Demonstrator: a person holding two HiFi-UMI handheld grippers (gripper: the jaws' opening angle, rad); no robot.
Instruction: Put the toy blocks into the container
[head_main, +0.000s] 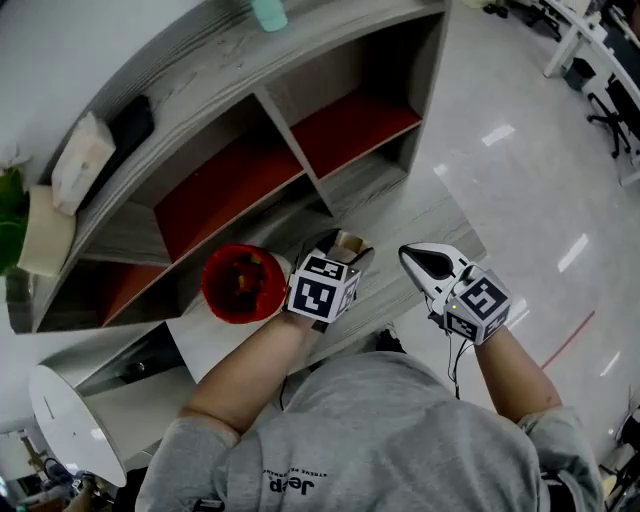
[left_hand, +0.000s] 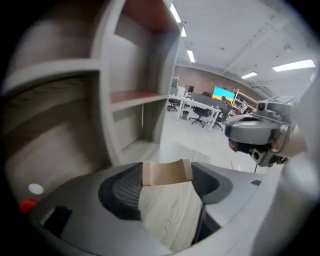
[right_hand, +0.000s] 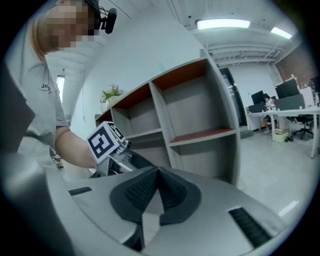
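Left gripper (head_main: 340, 252) clamped on pale wooden block (left_hand: 166, 173), smooth, with a shallow scoop cut in one face; only its side faces bear on the ribbed black pads, so it may twist loose or drop short of red container (head_main: 243, 283), round plastic, just beside. Right gripper (right_hand: 157, 172) closed, empty

Your head camera looks steeply down over your shoulders, close above the left gripper (head_main: 343, 248) and right gripper (head_main: 412, 256), with the shelf unit (head_main: 250, 160) beyond. Each gripper camera sits right behind its jaws, looking along them: left toward the open office, right toward the shelves. All three share that shelf unit; each gripper view catches the other gripper.
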